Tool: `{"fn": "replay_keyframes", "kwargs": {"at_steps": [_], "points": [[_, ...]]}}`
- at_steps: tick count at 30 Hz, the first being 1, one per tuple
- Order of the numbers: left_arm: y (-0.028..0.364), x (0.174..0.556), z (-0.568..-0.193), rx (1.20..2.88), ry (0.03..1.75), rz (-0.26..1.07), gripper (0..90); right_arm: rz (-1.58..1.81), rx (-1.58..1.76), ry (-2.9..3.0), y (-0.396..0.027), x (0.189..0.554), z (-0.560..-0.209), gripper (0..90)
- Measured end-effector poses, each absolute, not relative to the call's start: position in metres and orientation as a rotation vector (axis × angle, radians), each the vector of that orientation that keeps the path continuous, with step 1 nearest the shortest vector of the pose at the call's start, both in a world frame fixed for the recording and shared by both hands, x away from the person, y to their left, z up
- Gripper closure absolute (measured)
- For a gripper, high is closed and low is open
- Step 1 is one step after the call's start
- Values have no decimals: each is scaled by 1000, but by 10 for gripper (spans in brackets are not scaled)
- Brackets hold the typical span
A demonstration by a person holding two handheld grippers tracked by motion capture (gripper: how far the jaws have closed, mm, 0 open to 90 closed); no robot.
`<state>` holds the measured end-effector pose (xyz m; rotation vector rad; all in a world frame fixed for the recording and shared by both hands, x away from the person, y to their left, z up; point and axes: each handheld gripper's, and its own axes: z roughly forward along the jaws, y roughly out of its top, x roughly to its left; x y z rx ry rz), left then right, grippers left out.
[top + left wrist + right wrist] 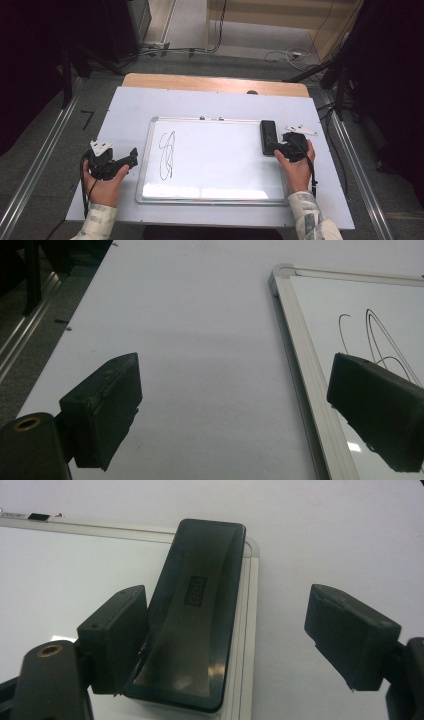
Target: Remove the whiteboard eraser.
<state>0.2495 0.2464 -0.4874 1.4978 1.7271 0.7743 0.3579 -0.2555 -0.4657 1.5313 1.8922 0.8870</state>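
Note:
A white board point(220, 155) with a silver frame lies flat on the table, with a black scribble point(167, 155) near its left side. A black eraser point(268, 136) rests on the board's top right corner. My right gripper point(277, 148) is at the eraser's near end. In the right gripper view the eraser point(200, 595) lies between the wide-apart jaws of the right gripper point(226, 595); its side is against the left jaw and far from the right one. My left gripper point(131, 158) stands open just left of the board, with bare table between the jaws of the left gripper point(235, 370) and the board's frame point(300, 365) under its right jaw.
A white sheet point(125, 110) covers the table; a strip of wood point(215, 82) shows along the far edge. Metal rails point(35, 170) run along both sides. Cables point(295, 54) lie on the floor beyond the table, and dark stands flank it.

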Motion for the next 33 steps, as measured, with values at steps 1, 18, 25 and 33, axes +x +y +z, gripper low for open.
{"fn": "replay_keyframes", "kwargs": {"at_steps": [1,18,25,33], "points": [[246,250,-487,1498,1727,774,82,886,1529,1892,-255,359,-466,168],[247,249,-487,1498,1726,769,82,860,1536,1895,-236,381,-473,182],[248,250,-487,1495,1724,767,83,839,1547,1882,-230,392,-475,200],[248,250,-488,1490,1726,767,82,787,1584,1860,-221,405,-478,227]]}}
